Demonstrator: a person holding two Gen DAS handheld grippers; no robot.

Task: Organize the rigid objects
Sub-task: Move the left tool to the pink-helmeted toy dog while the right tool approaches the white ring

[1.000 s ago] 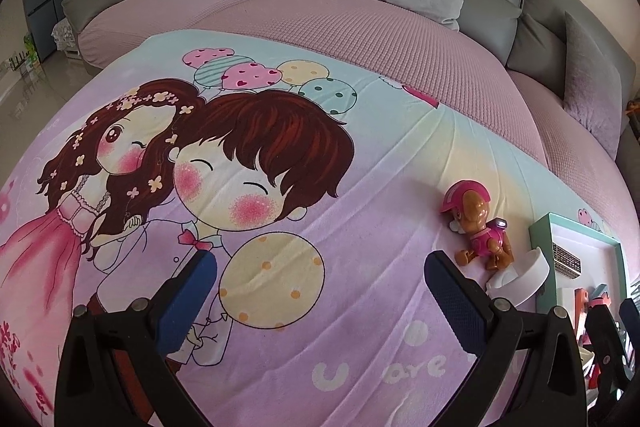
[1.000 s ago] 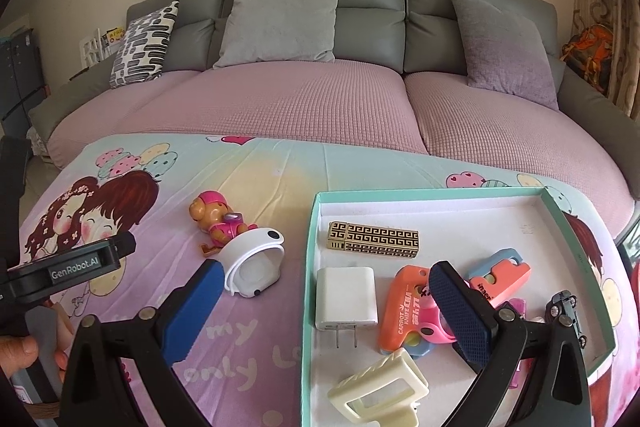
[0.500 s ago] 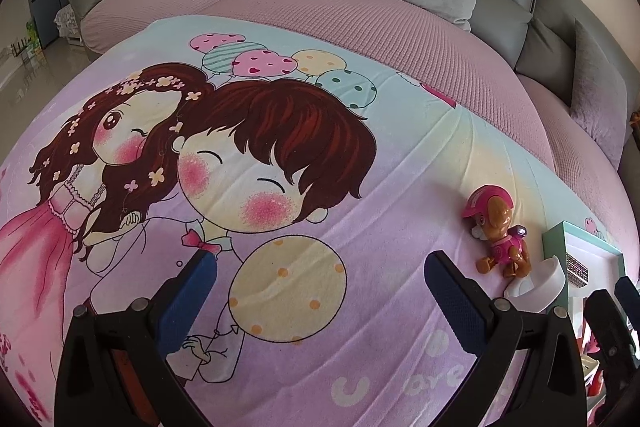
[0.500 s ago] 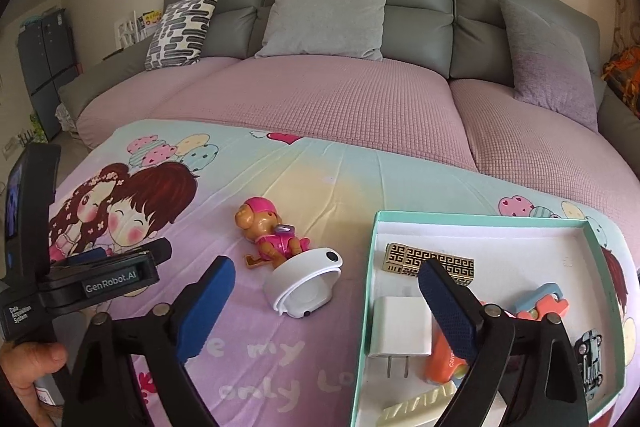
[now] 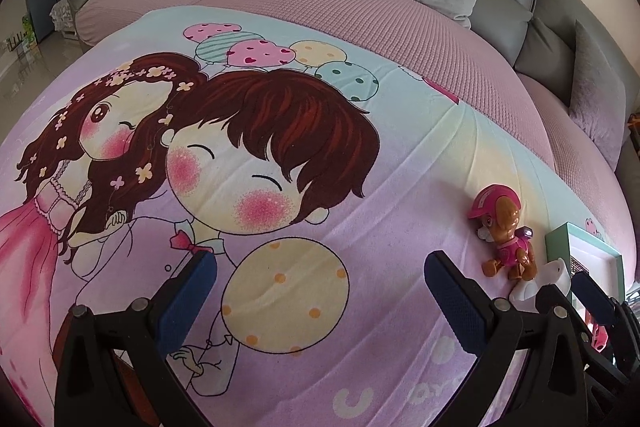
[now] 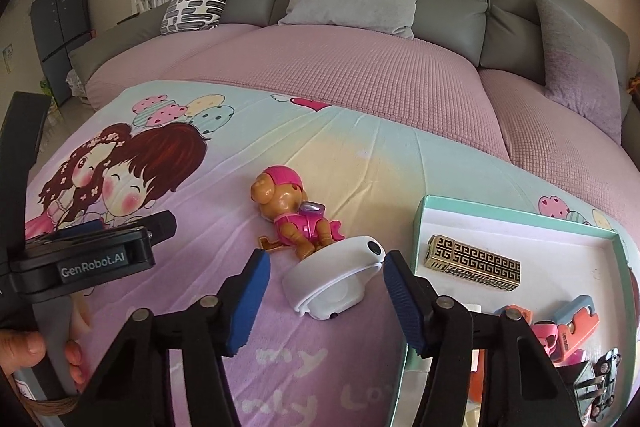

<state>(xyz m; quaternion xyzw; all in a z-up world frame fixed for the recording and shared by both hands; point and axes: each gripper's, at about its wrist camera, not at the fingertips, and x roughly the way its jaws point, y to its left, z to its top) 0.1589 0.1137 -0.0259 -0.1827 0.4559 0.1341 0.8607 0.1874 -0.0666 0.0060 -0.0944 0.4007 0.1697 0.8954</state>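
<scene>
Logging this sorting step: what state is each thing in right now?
Right gripper: open, straddling the white round device.
Left gripper: open, empty.
White round device: on blanket, ungripped.
Puppy figure: lying on blanket, outside box.
Teal box: open, holding the gold patterned lighter.

Both grippers are black plastic frames with silver screws. Blue ribbed pads (image 6: 245,301) line the jaws. The left gripper (image 6: 96,259) reads "GenRobot.AI".
</scene>
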